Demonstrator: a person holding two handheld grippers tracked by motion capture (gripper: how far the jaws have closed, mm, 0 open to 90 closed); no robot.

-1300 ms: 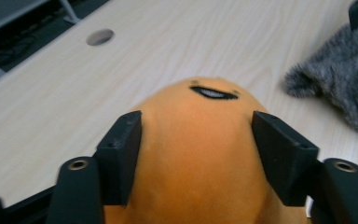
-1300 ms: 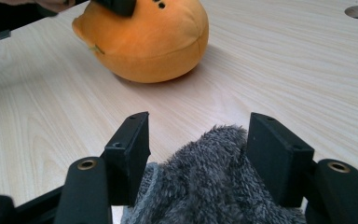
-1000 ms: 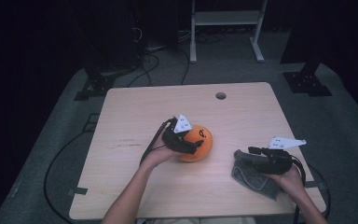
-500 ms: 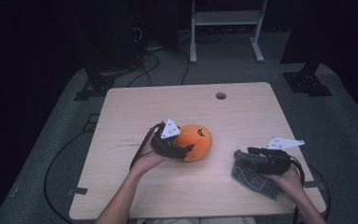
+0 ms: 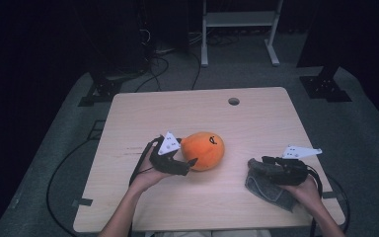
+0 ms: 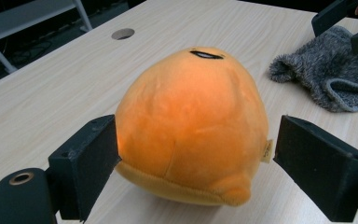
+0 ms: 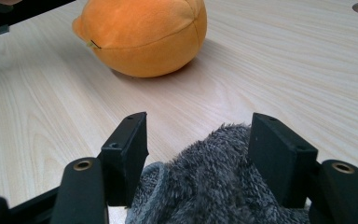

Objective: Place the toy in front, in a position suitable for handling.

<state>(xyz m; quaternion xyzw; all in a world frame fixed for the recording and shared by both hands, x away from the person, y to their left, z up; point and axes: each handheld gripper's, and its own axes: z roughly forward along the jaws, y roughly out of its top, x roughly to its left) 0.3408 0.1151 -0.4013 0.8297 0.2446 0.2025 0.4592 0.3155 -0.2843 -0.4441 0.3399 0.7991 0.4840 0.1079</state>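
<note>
An orange plush ball (image 5: pixel 205 149) with a small black mark on top rests on the middle of the wooden table (image 5: pixel 177 113). My left gripper (image 5: pixel 186 152) lies at its left side. In the left gripper view the plush (image 6: pixel 191 126) sits between the jaws. These have just been opening: one pad is at the fabric, the other stands apart, so the gripper is open. My right gripper (image 5: pixel 252 164) rests on a grey fuzzy cloth (image 5: pixel 269 190) near the front right edge. The cloth (image 7: pixel 214 186) lies loose between its open jaws.
A round cable hole (image 5: pixel 233 101) sits near the table's far edge. Cables trail over the dark floor at the left, and a white metal frame (image 5: pixel 239 29) stands behind the table. Bare wood lies between the plush and the cloth.
My left hand has drawn back to the left, from over the plush to its side, and its jaws stand wider. The plush, the cloth and the right gripper have stayed put.
</note>
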